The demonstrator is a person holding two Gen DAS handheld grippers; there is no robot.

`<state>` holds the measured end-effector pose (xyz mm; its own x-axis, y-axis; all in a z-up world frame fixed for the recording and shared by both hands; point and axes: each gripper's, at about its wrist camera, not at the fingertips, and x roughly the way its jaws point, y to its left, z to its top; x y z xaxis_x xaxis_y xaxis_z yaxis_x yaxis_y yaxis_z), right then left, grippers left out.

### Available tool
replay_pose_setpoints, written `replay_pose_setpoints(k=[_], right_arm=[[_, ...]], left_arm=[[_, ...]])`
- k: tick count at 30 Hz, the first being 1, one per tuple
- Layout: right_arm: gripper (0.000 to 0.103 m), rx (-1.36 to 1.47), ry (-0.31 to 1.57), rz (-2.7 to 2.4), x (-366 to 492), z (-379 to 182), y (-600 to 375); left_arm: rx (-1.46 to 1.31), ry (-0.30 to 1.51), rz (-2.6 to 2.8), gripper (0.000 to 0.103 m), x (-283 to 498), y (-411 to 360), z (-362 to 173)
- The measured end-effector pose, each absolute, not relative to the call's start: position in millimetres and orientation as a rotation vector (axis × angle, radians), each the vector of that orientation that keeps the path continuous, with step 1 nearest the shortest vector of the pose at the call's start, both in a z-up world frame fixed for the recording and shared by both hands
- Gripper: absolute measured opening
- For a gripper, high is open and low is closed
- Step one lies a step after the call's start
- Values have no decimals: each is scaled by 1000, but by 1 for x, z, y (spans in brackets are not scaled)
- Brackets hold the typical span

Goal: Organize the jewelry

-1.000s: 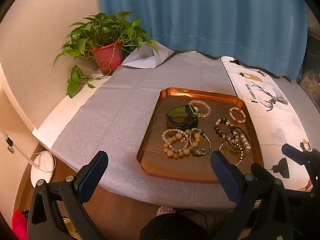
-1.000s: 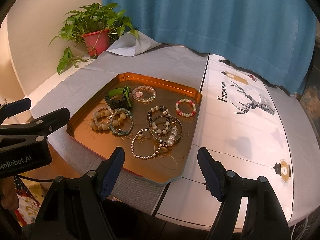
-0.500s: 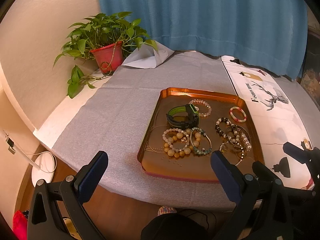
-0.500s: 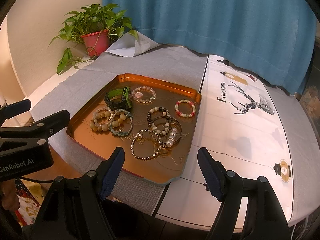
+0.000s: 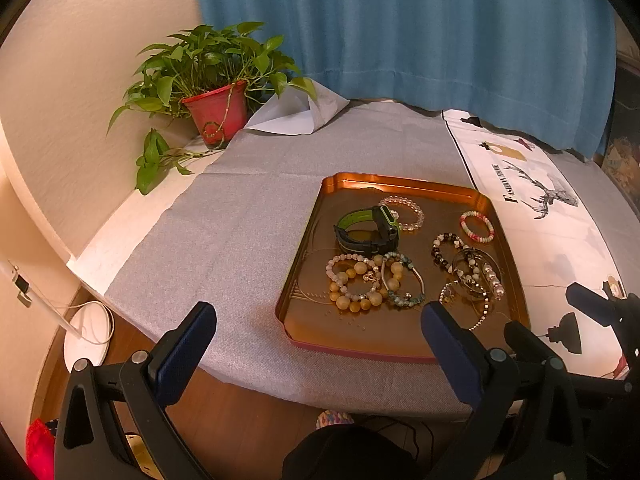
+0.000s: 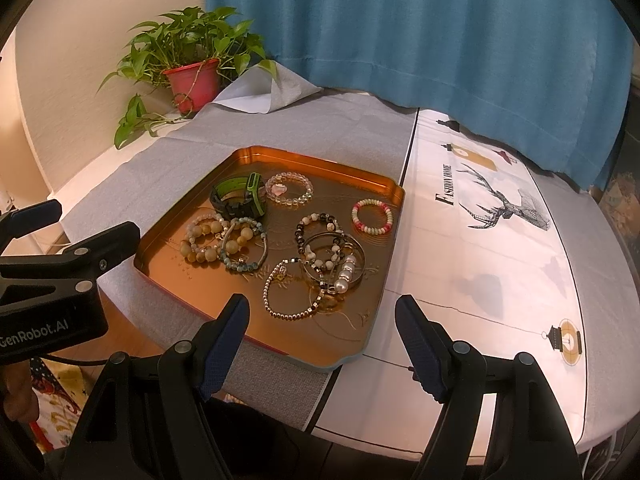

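Note:
A copper tray (image 5: 304, 264) (image 6: 384, 280) sits on the table and holds several bracelets and a green-and-black watch (image 5: 366, 230) (image 6: 238, 200). A red-and-white bead bracelet (image 5: 477, 226) (image 6: 372, 216) lies at the tray's far right. A clear bead bracelet (image 5: 402, 212) (image 6: 289, 188) lies by the watch. Wooden and teal bead bracelets (image 5: 372, 284) (image 6: 224, 244) are piled at the near left. My left gripper (image 5: 318, 340) is open and empty, before the table's near edge. My right gripper (image 6: 322, 334) is open and empty over the tray's near right corner.
A grey cloth (image 5: 240, 208) covers the left of the table, and a white deer-print cloth (image 6: 492, 248) covers the right. A potted plant in a red pot (image 5: 218, 114) (image 6: 192, 84) stands at the far left. A blue curtain (image 6: 420, 28) hangs behind.
Both views have crept slightly closer to the tray. Both grippers stay open and nothing on the tray has moved.

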<state>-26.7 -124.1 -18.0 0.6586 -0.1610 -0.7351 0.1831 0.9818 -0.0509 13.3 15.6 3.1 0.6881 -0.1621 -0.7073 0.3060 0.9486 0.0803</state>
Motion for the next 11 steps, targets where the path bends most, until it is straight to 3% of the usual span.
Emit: replay_pose_setpoints(k=[11], right_arm=[[76,25,831,-186,-27,-18,-121]], left_arm=[[205,767,-263,102,10,17,0]])
